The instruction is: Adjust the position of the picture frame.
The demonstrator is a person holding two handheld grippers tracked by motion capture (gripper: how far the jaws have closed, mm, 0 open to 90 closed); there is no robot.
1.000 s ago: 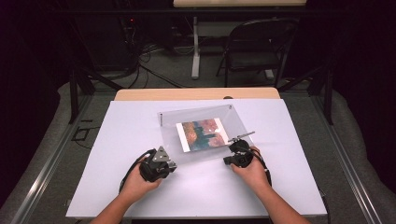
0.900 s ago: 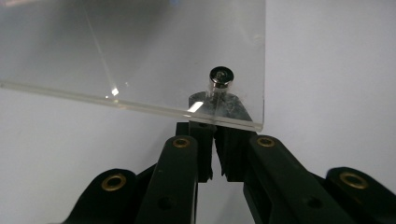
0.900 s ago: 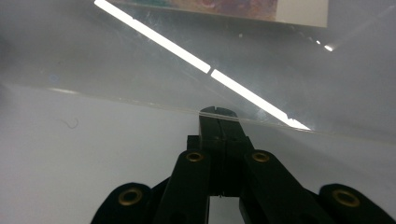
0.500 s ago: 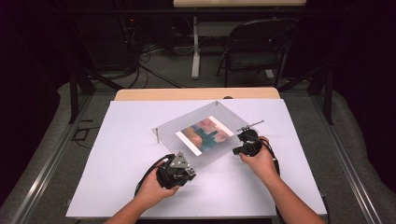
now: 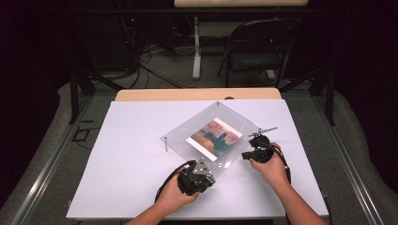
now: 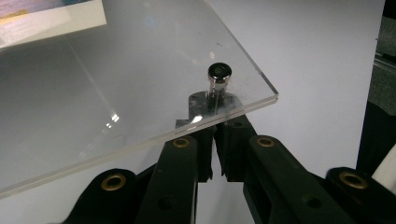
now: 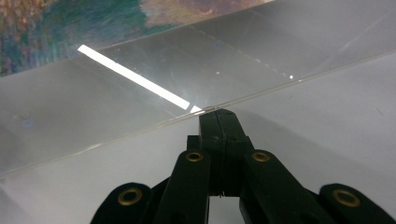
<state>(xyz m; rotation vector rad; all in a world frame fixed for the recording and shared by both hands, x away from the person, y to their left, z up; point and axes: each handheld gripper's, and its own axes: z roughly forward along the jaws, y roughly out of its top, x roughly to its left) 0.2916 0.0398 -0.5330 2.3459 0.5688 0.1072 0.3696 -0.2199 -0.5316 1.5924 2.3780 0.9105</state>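
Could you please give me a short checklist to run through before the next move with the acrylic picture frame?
1. Left gripper shut under the frame's corner by the metal standoff: ok; whether it clamps the standoff's post, cannot tell.
2. Right gripper shut, tips at the edge of the acrylic frame: ok; grip or mere contact, cannot tell.
3. Printed picture sandwiched flat inside the frame: ok.
4. Frame wholly over the white table, away from its edges: ok.
5. Loose metal pin beside the right gripper, clear of the frame: ok.
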